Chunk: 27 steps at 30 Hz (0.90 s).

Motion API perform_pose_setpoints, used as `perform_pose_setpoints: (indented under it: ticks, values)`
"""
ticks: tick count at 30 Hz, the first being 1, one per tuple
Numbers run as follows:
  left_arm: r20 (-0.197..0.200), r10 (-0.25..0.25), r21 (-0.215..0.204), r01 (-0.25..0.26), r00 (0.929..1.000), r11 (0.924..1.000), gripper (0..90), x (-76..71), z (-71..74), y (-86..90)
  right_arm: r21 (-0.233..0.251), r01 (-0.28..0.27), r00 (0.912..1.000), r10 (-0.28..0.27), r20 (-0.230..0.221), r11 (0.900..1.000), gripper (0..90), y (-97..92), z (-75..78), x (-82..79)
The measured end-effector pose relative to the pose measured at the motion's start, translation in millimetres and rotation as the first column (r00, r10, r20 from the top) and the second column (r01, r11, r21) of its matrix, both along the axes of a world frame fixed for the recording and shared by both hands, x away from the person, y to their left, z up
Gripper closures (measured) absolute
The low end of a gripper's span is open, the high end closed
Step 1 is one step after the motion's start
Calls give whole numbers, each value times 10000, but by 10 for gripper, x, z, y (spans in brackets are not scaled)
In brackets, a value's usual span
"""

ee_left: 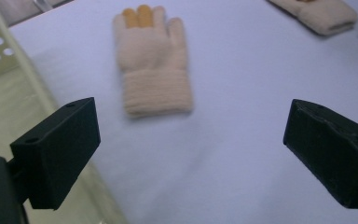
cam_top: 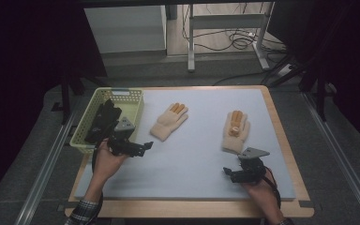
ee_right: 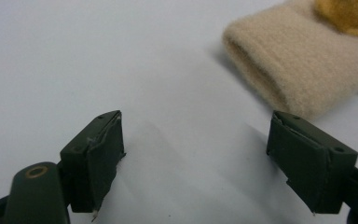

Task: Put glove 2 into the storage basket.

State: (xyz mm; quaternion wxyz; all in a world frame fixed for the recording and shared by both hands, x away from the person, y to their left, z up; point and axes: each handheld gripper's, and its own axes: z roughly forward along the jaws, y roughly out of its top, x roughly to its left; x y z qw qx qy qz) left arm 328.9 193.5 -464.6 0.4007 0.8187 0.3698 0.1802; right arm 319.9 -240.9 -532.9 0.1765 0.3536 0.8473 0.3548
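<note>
Two cream knit gloves with orange fingertips lie flat on the pale blue mat. The left glove lies just right of the basket; the right glove lies further right, and an orange patch shows on its palm. My left gripper hovers open beside the basket's near right corner, with its jaws aimed at the left glove's cuff. Below the right glove's cuff, my right gripper rests open near the mat. Nothing is held between either pair of jaws.
A pale green perforated basket stands at the mat's left edge with a dark item inside. The mat lies on a wooden table. Beyond the table are a metal stand and floor cables.
</note>
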Motion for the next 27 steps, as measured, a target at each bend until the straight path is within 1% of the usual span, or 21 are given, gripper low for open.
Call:
perform_pose_setpoints:
  ticks: [2,4,6,9,10,11,13,14,15,16,17,18,19,20,22,23,24,27]
  values:
    - [115,-141,115,140,9998,9998,40,-99,-54,-63,-1,-3,10000,3,4,10000,184,0,0,0]
    - [125,-314,200,311,9994,9993,38,-181,-119,-117,-2,-2,10000,2,1,10000,184,0,0,0]
    - [44,-438,386,436,9990,9983,31,-241,-195,-168,-2,-3,10000,3,1,10000,184,0,0,0]
    - [-33,-420,609,421,9991,9973,23,-299,-322,-225,-3,-5,10000,5,5,10000,184,0,0,0]
    - [-49,-429,597,431,9991,9973,21,-307,-356,-230,-2,-6,10000,6,7,10000,184,0,0,0]
    - [-84,-418,498,422,9991,9979,20,-318,-406,-235,-1,-4,10000,4,3,10000,184,0,0,0]
    - [-187,-430,271,435,9989,9987,18,-334,-507,-236,-1,-4,10000,4,9,10000,184,0,0,0]
    - [-244,-370,74,372,9990,9993,14,-343,-576,-236,-3,-4,10000,4,7,10000,184,0,0,0]
    - [-415,-382,63,384,9984,9992,16,-340,-628,-241,2,-1,10000,1,2,10000,184,0,0,0]
    - [-573,-414,361,435,9975,9984,13,-339,-669,-247,-1,2,10000,-2,3,10000,184,1,0,-1]
    - [-502,-290,694,325,9983,9971,6,-347,-706,-253,7,0,10000,0,3,10000,184,0,-1,0]
    - [-472,-167,911,210,9987,9956,8,-354,-738,-255,1,2,10000,-2,4,10000,184,0,0,-1]
    - [-542,-144,977,196,9984,9950,8,-355,-761,-253,0,4,10000,-4,8,10000,184,1,-1,-1]
    - [-746,-159,1012,235,9971,9946,7,-352,-798,-248,3,0,10000,0,6,10000,184,0,-1,0]
    - [-891,-96,1097,194,9960,9938,5,-344,-851,-245,3,0,10000,0,7,10000,184,1,-1,0]
    - [-1193,-86,776,179,9928,9968,0,-320,-866,-219,2,-4,10000,4,9,10000,184,0,-1,0]
    - [-1401,-70,616,158,9901,9980,0,-297,-870,-203,4,-2,10000,2,9,10000,184,0,-1,0]
    - [-1363,-50,653,140,9907,9978,0,-300,-872,-207,-1,-4,10000,4,13,10000,184,1,-1,0]
